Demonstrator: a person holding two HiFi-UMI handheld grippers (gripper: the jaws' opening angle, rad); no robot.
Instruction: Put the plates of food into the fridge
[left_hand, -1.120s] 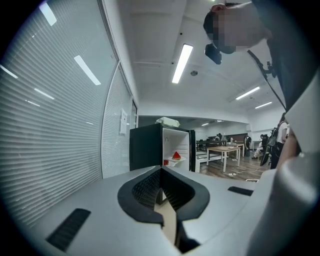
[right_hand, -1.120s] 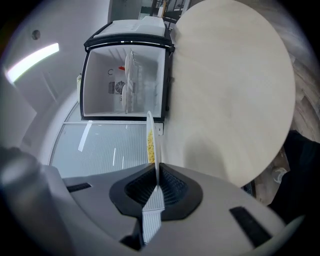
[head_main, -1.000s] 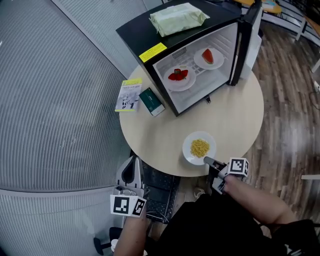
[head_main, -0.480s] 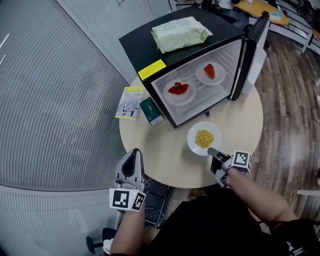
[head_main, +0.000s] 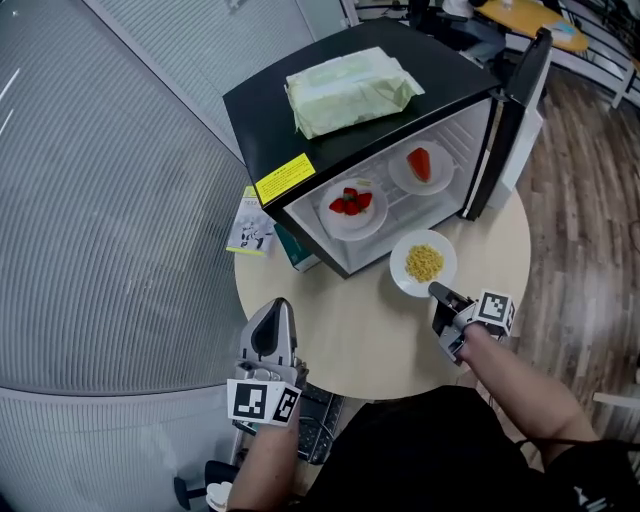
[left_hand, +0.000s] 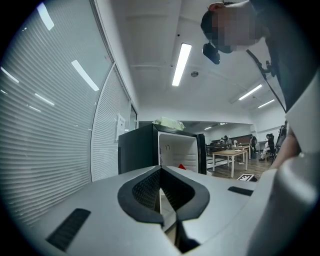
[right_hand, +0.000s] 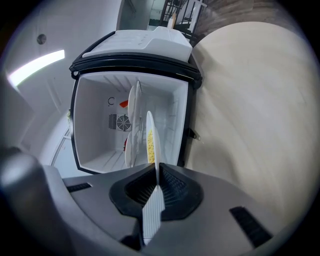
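Just before the open mini fridge, over the surface, plate of yellow food held by its near rim, right claw clamped tight. Left claw closed, empty. Plate stiff, light, breakable, probably slick; keep rim grip level, food loose.

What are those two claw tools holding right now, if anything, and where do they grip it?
The right gripper pinches the plate of yellow food by its near rim. The left gripper holds nothing.
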